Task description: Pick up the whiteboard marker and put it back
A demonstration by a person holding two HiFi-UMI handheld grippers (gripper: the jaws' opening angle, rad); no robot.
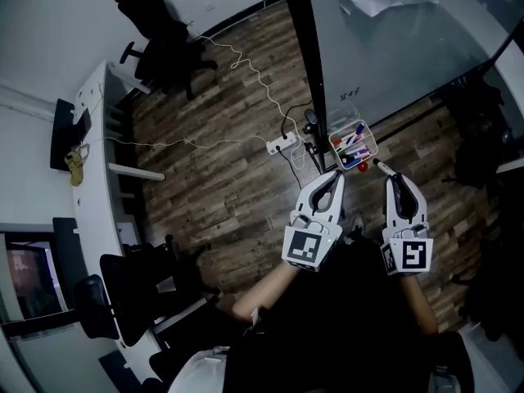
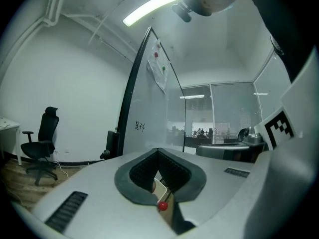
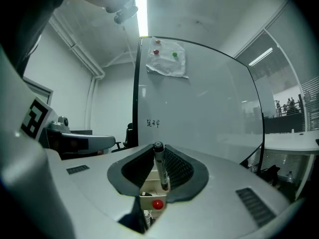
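Right gripper [image 3: 159, 152] is clamped on the marker [image 3: 160, 169], which stands upright between its jaws and faces the whiteboard [image 3: 209, 108]. Left gripper [image 2: 158, 154] has its jaws together and I see nothing in them. In the head view, both grippers sit side by side, just short of the basket [image 1: 334, 147] of markers at the foot of the board.

The floor [image 1: 221, 178] is matt wood plank, the whiteboard [image 3: 209, 108] glossy, the marker [image 3: 161, 167] smooth plastic.
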